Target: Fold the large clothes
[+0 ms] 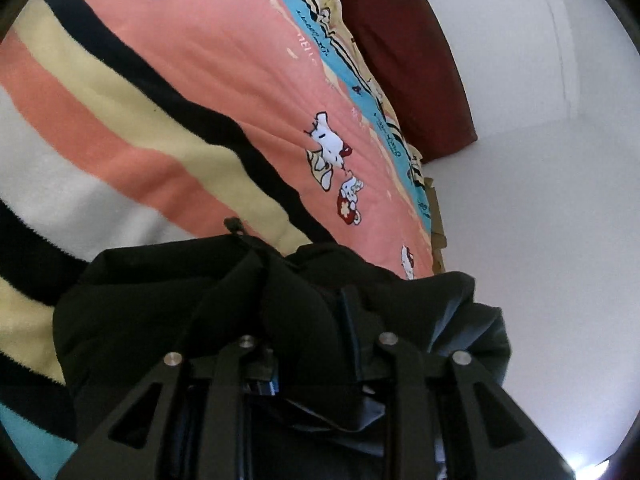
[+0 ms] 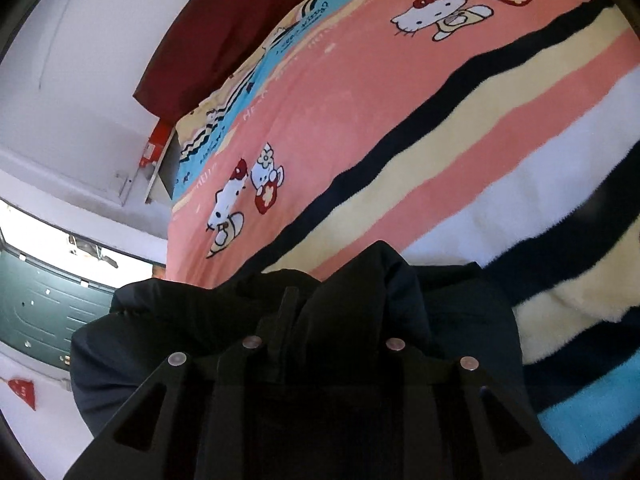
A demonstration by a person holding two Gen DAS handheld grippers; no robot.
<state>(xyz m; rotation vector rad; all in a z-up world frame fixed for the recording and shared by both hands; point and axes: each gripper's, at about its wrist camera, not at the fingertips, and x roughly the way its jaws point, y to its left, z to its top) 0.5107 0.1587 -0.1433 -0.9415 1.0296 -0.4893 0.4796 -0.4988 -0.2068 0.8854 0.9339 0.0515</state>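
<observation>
A black garment (image 1: 168,300) bunches over both grippers, lifted just above the striped cartoon-print blanket (image 1: 224,92) on the bed. The left gripper (image 1: 316,320) and right gripper (image 2: 320,320) each appear to pinch a fold of it, fingers narrow though mostly hidden, probably to raise one edge evenly for folding.

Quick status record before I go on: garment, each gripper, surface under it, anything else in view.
garment: black garment, bunched, not folded flat
left gripper: jaws shut on the black garment
right gripper: jaws shut on the black garment
surface: striped cartoon-cat blanket on the bed
other: dark red pillow at the far end; white wall beside the bed
</observation>
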